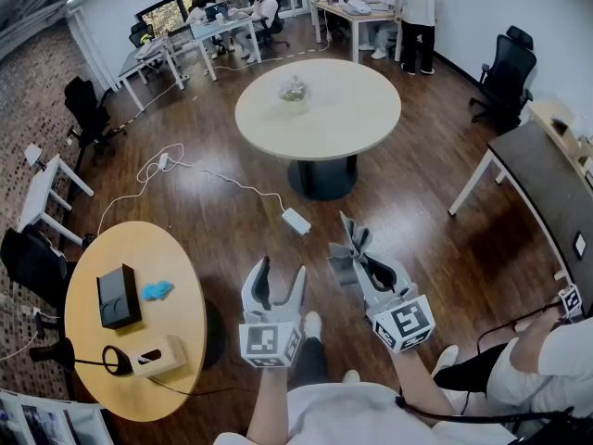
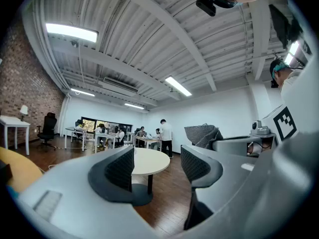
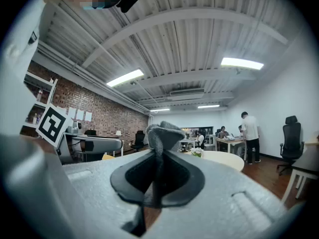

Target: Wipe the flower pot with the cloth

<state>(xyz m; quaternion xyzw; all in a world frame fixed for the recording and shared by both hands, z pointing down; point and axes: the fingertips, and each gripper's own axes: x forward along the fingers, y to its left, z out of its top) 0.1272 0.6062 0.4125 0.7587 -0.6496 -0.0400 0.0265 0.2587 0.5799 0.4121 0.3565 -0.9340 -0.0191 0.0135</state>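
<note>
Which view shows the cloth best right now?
Right gripper view: the grey cloth sits dead centre, pinched in the shut jaws of the right hand-held gripper. Head view shows it small, bunched at that gripper's tips. Left gripper view catches a small grey bunch off to the right.

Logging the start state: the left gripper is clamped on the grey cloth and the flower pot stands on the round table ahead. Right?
Not quite: the right gripper is clamped on the grey cloth, as the right gripper view shows. The flower pot does stand on the round table ahead.
</note>
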